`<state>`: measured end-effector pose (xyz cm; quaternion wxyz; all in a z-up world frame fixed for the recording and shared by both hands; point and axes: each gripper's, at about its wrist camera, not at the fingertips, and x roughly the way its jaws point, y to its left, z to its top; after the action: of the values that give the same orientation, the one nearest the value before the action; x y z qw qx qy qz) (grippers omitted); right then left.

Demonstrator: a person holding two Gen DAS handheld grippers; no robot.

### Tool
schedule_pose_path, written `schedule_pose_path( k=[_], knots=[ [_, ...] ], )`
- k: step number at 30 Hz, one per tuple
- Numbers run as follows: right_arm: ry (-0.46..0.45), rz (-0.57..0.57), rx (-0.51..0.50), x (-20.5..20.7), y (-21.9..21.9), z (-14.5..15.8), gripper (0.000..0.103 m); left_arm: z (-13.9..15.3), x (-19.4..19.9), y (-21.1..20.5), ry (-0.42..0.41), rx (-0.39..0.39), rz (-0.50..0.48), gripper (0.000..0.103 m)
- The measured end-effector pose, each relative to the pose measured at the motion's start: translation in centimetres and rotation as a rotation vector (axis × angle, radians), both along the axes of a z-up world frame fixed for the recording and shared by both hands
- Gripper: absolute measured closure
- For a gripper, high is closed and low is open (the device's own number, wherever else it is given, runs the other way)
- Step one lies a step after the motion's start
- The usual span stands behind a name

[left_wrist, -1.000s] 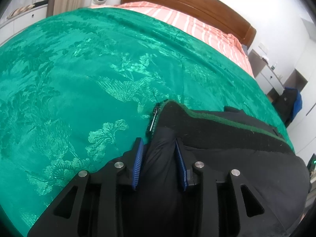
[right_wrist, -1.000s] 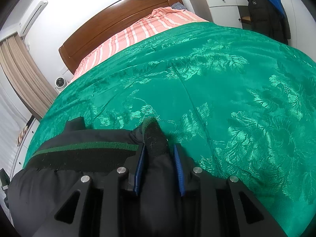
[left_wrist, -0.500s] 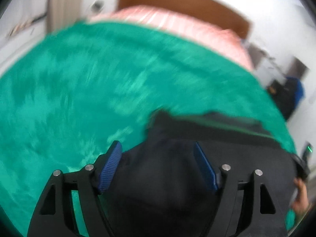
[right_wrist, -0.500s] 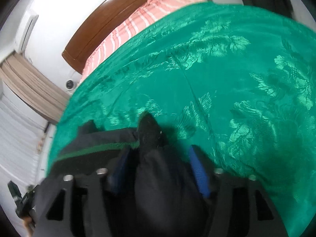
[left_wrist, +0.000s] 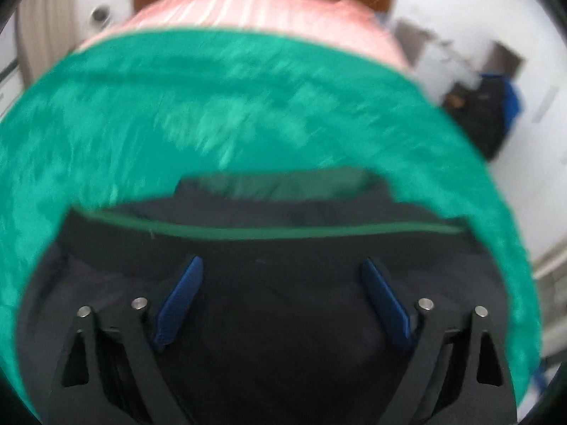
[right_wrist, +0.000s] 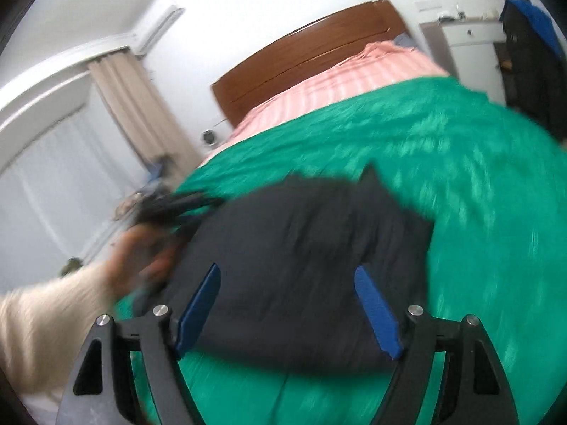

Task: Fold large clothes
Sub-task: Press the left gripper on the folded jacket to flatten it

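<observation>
A black garment point(right_wrist: 301, 244) with a green stripe point(left_wrist: 269, 232) lies folded in a thick block on the green bedspread point(right_wrist: 460, 184). My left gripper point(left_wrist: 281, 265) is open, its blue pads point(left_wrist: 180, 294) spread above the black cloth point(left_wrist: 283, 318), holding nothing. My right gripper point(right_wrist: 287, 272) is open too, raised and pulled back from the garment, blue pads point(right_wrist: 377, 308) wide apart. The left gripper point(right_wrist: 170, 205) and the hand in a cream sleeve point(right_wrist: 46, 315) show blurred at the garment's left side in the right wrist view.
The bed has a wooden headboard point(right_wrist: 312, 46) and pink striped sheet point(right_wrist: 354, 74) at the far end. A white cabinet point(right_wrist: 471, 39) and a hanging dark coat point(right_wrist: 531, 53) stand to the right, a curtain point(right_wrist: 138, 106) to the left.
Both grippers opened and let go of the garment's corners, then drew back and up. The garment now lies flat on the bed. Both views are motion blurred.
</observation>
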<state>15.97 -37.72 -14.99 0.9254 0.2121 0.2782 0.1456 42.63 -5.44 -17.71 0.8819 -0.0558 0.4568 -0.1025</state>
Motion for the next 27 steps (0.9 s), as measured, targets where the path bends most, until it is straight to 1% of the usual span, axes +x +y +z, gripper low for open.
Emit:
schedule_pose_path(
  k=[2,4,6,7,8,9,12,14,18,20,22,25,27],
  knots=[
    [0.008,-0.003,0.045,-4.3,0.8,-2.1,0.025,-1.4,0.0,-0.1,-0.023,0.030,-0.018,0.008],
    [0.038,-0.040,0.082,-7.4,1.5,-4.6,0.023,-2.0,-0.2,-0.2,-0.042,0.053,-0.032,0.007],
    [0.096,-0.039,0.122,-8.2,1.7,-6.6,0.022,-2.4,-0.2,-0.5,-0.036,0.082,-0.038,0.007],
    [0.138,-0.027,0.129,-7.9,1.8,-7.4,0.022,-2.3,-0.3,-0.7,-0.034,0.096,-0.039,0.007],
    [0.160,-0.025,0.127,-7.6,1.6,-7.6,0.022,-1.9,-0.5,-0.9,-0.029,0.113,-0.039,0.007],
    [0.151,-0.030,0.128,-7.3,1.4,-7.4,0.022,-1.4,-0.9,-1.0,-0.027,0.125,-0.040,0.007],
    [0.066,-0.053,0.123,-7.4,0.7,-6.0,0.022,0.3,-3.6,-0.9,-0.052,0.140,-0.072,0.007],
    [0.039,-0.056,0.119,-7.5,0.7,-5.7,0.022,0.4,-5.1,-0.5,-0.071,0.147,-0.088,0.007],
    [0.081,-0.056,0.142,-6.5,0.3,-6.9,0.022,-1.3,-5.0,-0.6,-0.057,0.157,-0.089,0.006],
    [0.086,-0.058,0.134,-6.3,0.3,-7.2,0.022,-2.4,-4.6,-1.1,-0.056,0.192,-0.096,0.005],
    [0.086,-0.059,0.113,-6.0,0.5,-7.2,0.022,-2.9,-4.3,-1.2,-0.043,0.194,-0.094,0.003],
    [0.095,-0.067,0.104,-6.4,-0.1,-7.5,0.022,-2.4,-4.5,-0.9,-0.035,0.177,-0.097,0.004],
    [0.093,-0.072,0.109,-7.0,-0.2,-7.5,0.022,-1.1,-5.9,-0.6,-0.031,0.160,-0.110,0.006]
  ],
)
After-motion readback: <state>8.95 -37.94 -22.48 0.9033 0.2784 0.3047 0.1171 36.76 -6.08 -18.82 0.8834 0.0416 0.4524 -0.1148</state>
